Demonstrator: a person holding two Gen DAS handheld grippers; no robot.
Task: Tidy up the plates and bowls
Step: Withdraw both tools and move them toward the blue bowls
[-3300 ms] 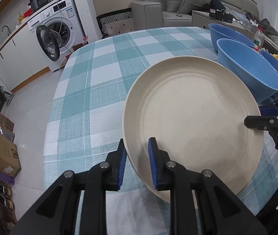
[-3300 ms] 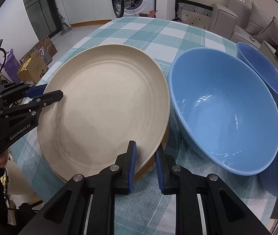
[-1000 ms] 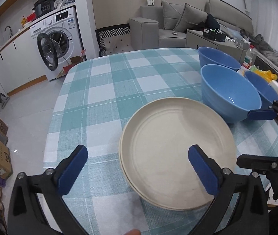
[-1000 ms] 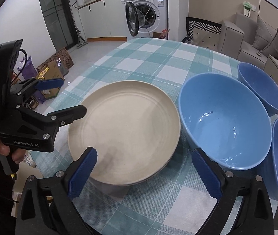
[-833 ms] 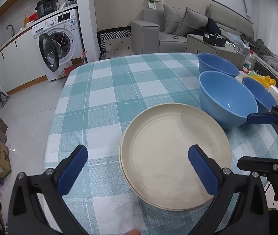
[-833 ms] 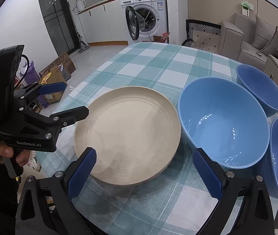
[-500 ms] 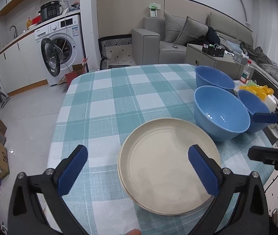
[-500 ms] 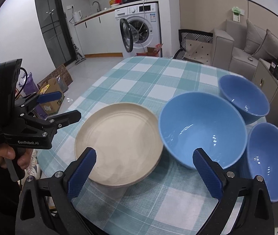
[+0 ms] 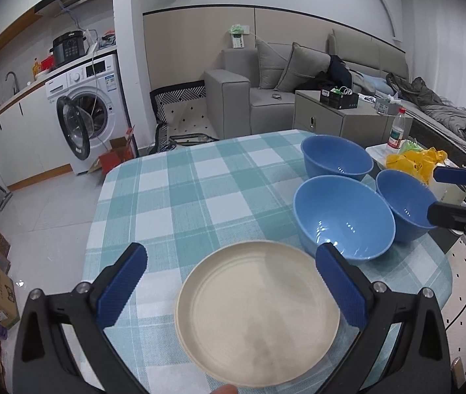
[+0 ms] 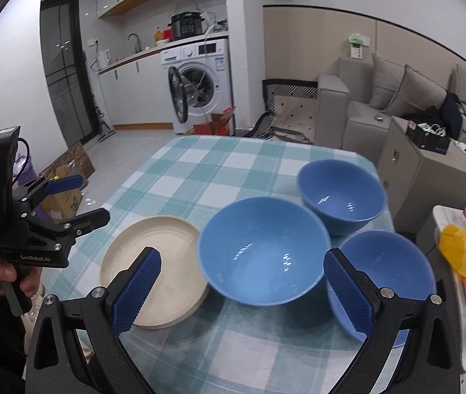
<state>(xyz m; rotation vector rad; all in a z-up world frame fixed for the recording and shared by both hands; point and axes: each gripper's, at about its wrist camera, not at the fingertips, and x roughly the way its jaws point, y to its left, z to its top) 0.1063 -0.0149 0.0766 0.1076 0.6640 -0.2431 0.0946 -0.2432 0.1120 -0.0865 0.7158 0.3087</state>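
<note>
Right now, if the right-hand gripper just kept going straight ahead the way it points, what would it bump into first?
Most likely the big blue bowl: it sits centred between the open right gripper fingers. Depth is hard to judge here.

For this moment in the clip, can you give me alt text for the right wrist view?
The open right gripper hovers over a checked tablecloth holding a stack of cream plates and three blue bowls, the largest bowl directly ahead between its fingers. At left, a hand holds the left gripper, also open; a kitchen and sofa lie behind.
</note>
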